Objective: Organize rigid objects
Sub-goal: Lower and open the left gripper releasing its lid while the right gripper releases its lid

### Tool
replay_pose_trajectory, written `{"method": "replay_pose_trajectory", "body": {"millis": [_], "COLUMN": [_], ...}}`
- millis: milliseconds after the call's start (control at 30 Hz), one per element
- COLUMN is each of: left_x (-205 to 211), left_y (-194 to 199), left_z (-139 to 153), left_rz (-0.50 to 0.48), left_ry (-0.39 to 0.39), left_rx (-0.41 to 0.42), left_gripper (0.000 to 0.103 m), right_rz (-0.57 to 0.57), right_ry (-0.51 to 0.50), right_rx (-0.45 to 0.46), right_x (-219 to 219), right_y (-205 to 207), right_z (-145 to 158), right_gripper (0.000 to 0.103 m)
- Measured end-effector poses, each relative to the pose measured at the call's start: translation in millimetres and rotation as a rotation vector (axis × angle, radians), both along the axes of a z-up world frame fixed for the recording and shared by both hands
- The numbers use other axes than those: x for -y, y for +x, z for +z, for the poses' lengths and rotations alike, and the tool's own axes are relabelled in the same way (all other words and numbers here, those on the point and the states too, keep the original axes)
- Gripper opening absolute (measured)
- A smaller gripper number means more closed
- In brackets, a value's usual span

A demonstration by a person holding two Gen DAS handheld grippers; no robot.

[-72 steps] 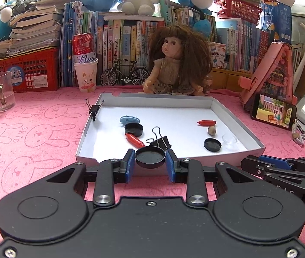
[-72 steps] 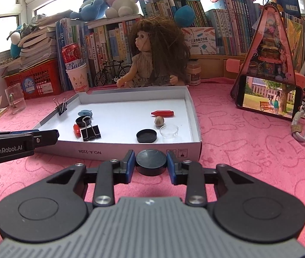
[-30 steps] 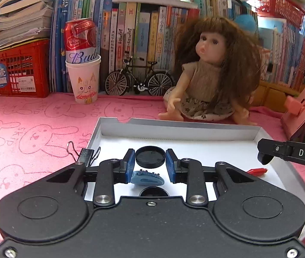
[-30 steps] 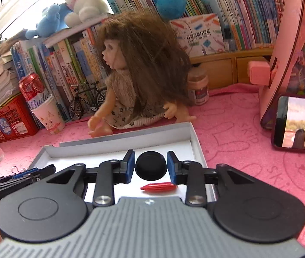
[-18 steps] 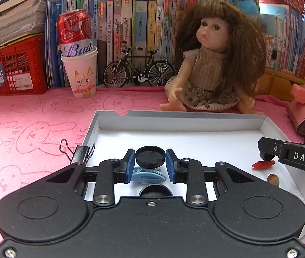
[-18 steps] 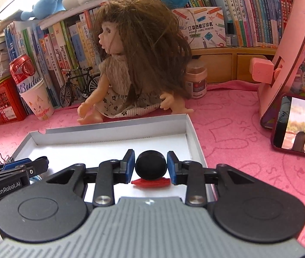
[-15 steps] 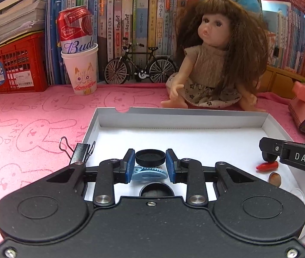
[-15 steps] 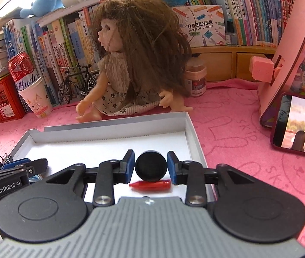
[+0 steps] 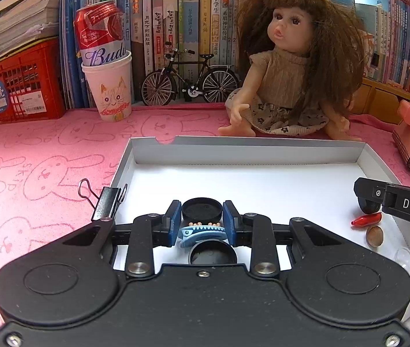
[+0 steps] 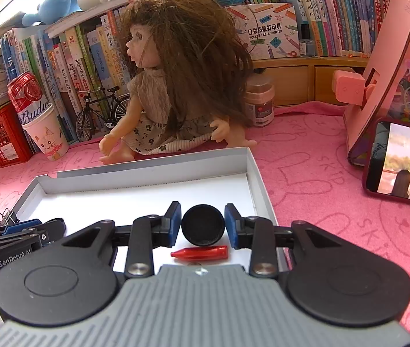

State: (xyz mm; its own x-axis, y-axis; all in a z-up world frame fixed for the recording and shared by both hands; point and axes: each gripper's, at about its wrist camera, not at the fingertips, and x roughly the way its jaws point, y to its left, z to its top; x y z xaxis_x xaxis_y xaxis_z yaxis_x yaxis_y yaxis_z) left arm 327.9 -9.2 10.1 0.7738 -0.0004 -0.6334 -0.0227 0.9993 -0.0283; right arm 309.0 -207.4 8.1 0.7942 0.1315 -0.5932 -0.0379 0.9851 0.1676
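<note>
My left gripper (image 9: 202,213) is shut on a black round cap (image 9: 202,209), held low over the left part of the white tray (image 9: 248,150). Below it lie a blue shark-shaped clip (image 9: 203,231) and another black cap (image 9: 213,256). My right gripper (image 10: 202,225) is shut on a black round lid (image 10: 202,225), tilted on edge, over the tray's right part (image 10: 251,173). A red bullet-shaped piece (image 10: 199,253) lies just under it. The right gripper also shows in the left wrist view (image 9: 368,202), near the red piece (image 9: 366,219) and a brown nut (image 9: 374,235).
A black binder clip (image 9: 106,201) grips the tray's left wall. A doll (image 9: 291,66) sits behind the tray. A paper cup with a can (image 9: 106,66), a toy bicycle (image 9: 189,82), a phone (image 10: 401,162) and a pink stand (image 10: 384,66) surround it on the pink cloth.
Both grippers have come down lower over the tray, each still holding its black cap. The red piece now shows further below the right gripper's lid.
</note>
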Motion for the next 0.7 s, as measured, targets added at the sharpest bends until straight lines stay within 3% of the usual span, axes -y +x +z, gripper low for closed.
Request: {"method": "replay_pose_trajectory", "body": {"millis": [100, 167, 300, 567, 700], "left_x": [0, 0, -2, 1, 6], "left_y": [0, -1, -10, -44, -68], "left_z": [0, 1, 4, 25, 33], "left_rz": [0.001, 0.004, -0.008, -0.039, -0.058], "left_ry": [0.000, -0.001, -0.020, 0.002, 0.015], "left_rx": [-0.002, 0.001, 0.034, 0.095, 0.108], "left_gripper": [0.029, 0.030, 0.046, 0.065, 0.069], "right_rz": [0.000, 0.003, 0.019, 0.073, 0.094], "right_ry": [0.001, 0.002, 0.049, 0.008, -0.026], "right_rx": [0.003, 0.003, 0.024, 0.103, 0.137], "right_x": [0, 0, 6, 2, -1], "right_y": [-1, -1, -8, -42, -66], "right_z": [0, 0, 4, 22, 32], "right_gripper": [0.042, 0.052, 0.069, 0.082, 0.086]}}
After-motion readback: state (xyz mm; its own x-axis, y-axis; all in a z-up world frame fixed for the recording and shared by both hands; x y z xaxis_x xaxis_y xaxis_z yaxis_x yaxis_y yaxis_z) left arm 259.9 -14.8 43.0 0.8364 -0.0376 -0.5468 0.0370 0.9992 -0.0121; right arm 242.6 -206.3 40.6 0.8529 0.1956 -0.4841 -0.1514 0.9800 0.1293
